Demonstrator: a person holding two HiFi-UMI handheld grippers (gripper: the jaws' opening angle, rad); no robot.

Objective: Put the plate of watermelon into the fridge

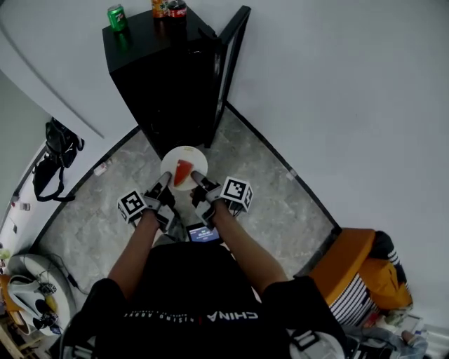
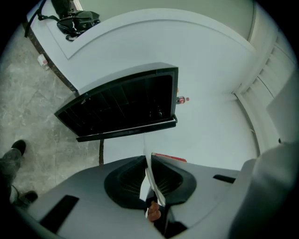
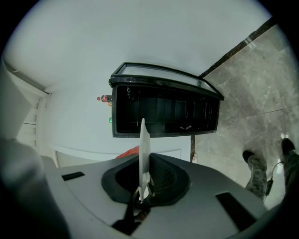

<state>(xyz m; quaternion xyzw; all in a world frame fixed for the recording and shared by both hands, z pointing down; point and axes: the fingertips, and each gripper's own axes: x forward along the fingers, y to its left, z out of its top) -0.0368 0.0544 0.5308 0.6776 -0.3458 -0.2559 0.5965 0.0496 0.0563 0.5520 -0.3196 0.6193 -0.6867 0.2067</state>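
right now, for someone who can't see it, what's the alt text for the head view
Seen from above, a person holds a white plate bearing a watermelon slice, the left gripper and right gripper each clamped on its rim. Just ahead stands a small black fridge, door open, drink cans on top.

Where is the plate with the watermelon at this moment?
In the head view the plate is at the centre, gripped at its near rim by the left hand-held gripper and the right hand-held gripper, in front of the open black fridge.
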